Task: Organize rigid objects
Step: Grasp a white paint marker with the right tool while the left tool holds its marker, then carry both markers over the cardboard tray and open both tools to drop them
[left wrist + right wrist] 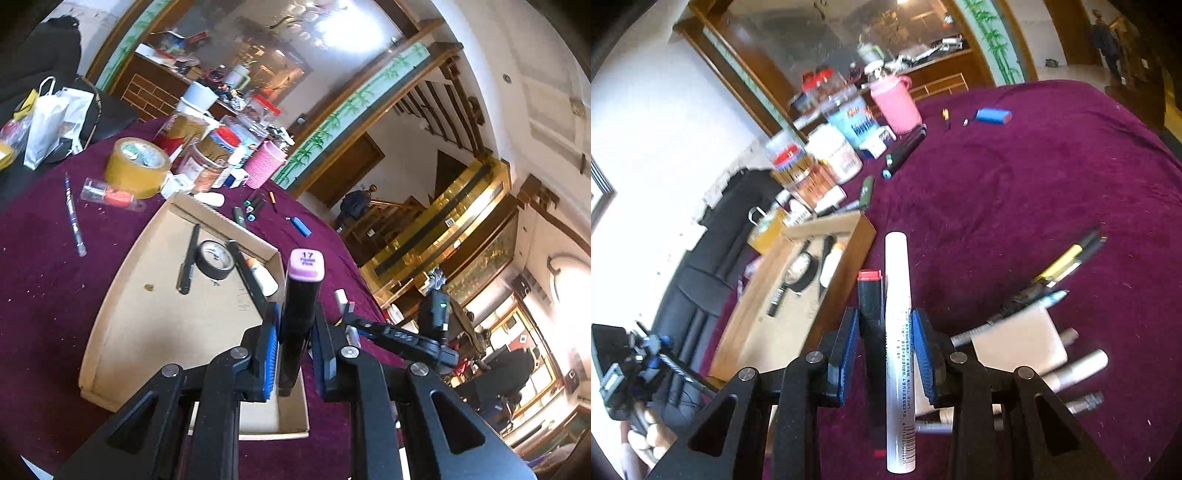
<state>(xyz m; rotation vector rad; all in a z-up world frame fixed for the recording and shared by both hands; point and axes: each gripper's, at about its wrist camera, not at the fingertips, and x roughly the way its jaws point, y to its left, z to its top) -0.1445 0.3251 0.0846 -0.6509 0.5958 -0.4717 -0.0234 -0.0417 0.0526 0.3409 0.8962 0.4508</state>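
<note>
With my left gripper (293, 325) clamping the pink-capped marker (299, 314) and my right gripper (886, 332) clamping two pens (886, 332), I should lower each level into the cardboard tray (155, 325).

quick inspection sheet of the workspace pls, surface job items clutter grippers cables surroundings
surface: maroon tablecloth, crumbs on it
job's things: cardboard tray holds black pen, black tape roll, white glue bottle
clutter: tan tape roll, pink cup, jars, blue lighter, loose pens
grippers: left gripper shut on pink-capped marker; right gripper shut on white marker and red-capped marker
cables: nothing seen
surroundings: large mirror, staircase
</note>
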